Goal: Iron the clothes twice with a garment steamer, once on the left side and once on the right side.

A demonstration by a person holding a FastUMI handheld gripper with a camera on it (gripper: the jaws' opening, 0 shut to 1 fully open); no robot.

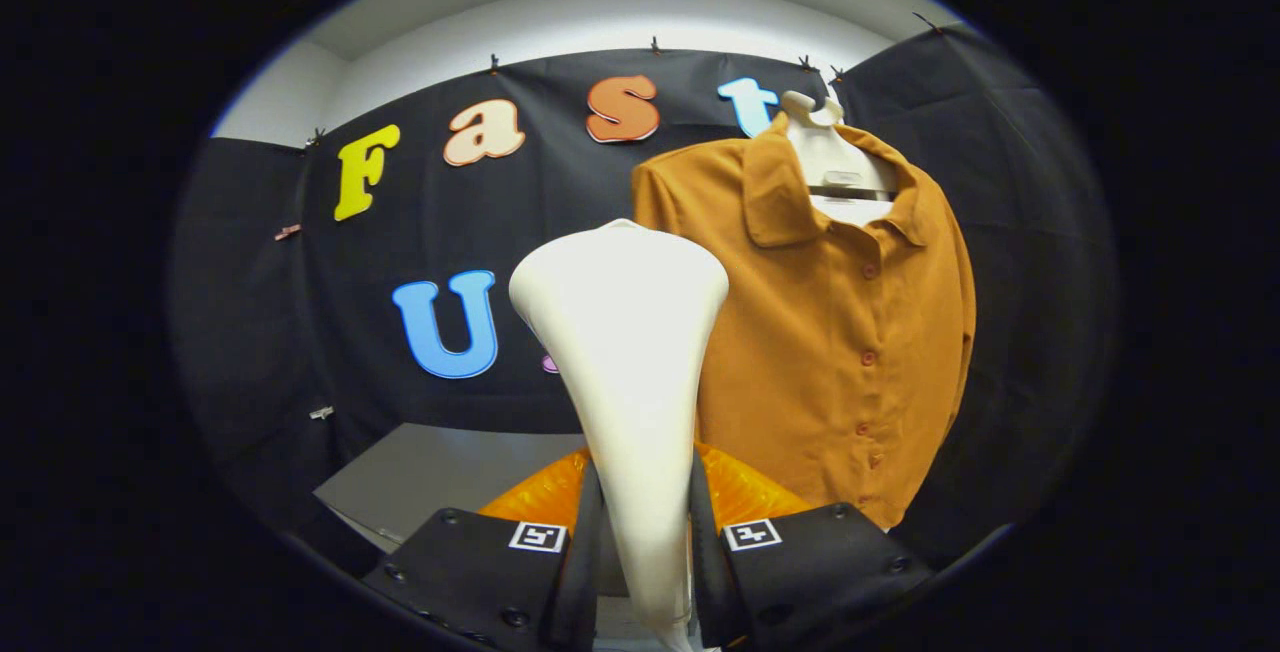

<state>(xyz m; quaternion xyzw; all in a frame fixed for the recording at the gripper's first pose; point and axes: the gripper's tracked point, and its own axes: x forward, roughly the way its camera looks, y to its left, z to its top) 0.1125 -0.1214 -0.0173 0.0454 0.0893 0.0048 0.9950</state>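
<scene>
White garment steamer [622, 352] sits clenched between both fingers of the gripper [640, 552], its head left of the hanging mustard shirt [850, 332]. No pass looks begun; next it must swing right onto the fabric's left side.

White hanger [822, 137] (hook at top), grey tabletop [440, 482] below.

Creamy white, plain, unpatterned: garment steamer [622, 332], clamped at its neck between both fingers of the gripper [645, 542]. Mustard-orange all over, buttons matching: shirt [850, 332], to the right and farther off. White: hanger [825, 147] at the collar. Black-and-white square marker patterns on the gripper's top. Grey: table surface [440, 477], low left. Glossy translucent orange, ribbed: a piece [745, 492] behind the fingers.
</scene>
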